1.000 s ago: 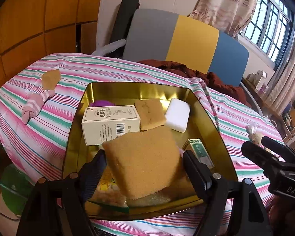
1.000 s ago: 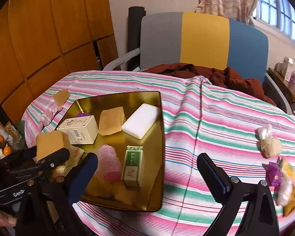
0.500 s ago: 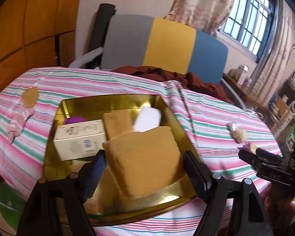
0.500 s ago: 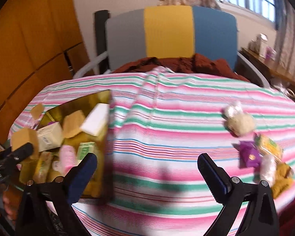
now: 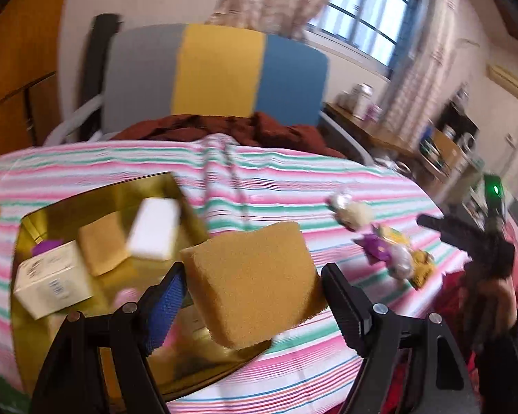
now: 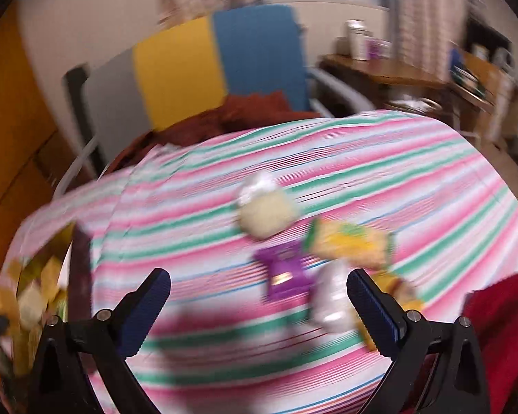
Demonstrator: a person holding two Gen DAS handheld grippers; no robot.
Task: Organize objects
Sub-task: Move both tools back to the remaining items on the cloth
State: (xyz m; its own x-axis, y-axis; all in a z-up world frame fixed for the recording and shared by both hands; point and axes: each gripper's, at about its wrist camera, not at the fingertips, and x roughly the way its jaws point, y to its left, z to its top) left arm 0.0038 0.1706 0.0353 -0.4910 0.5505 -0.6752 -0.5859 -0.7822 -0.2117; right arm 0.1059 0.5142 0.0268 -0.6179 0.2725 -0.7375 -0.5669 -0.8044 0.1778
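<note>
Two grippers over a striped tabletop point(image 6: 328, 145).
Left gripper point(image 5: 255, 289) clamps a tan rectangular sponge point(image 5: 255, 276) above the gold metal tray's point(image 5: 96, 193) edge; right gripper point(image 6: 259, 296) gapes empty above blurred wrapped snacks point(image 6: 286, 272).

Tan sponge block point(image 5: 252, 279): porous foam, rough, matt. Gold tray point(image 5: 96, 200): metal, glossy, mirror-like inside. White block point(image 5: 153, 229) in the tray: smooth matt foam, blurred. Smaller tan sponge point(image 5: 102, 243): same coarse foam. Cream box point(image 5: 51, 283): printed cardboard, slight sheen. Striped tablecloth point(image 6: 380, 158): woven cloth, matt. Left gripper point(image 5: 252, 289): black matt plastic, textured pads, one blue; metal screw heads. Purple wrapper point(image 6: 285, 270) and yellow packet point(image 6: 348, 241): shiny plastic film. Chair back point(image 5: 217, 72): matt fabric. Wall panels point(image 5: 13, 69): smooth wood.
</note>
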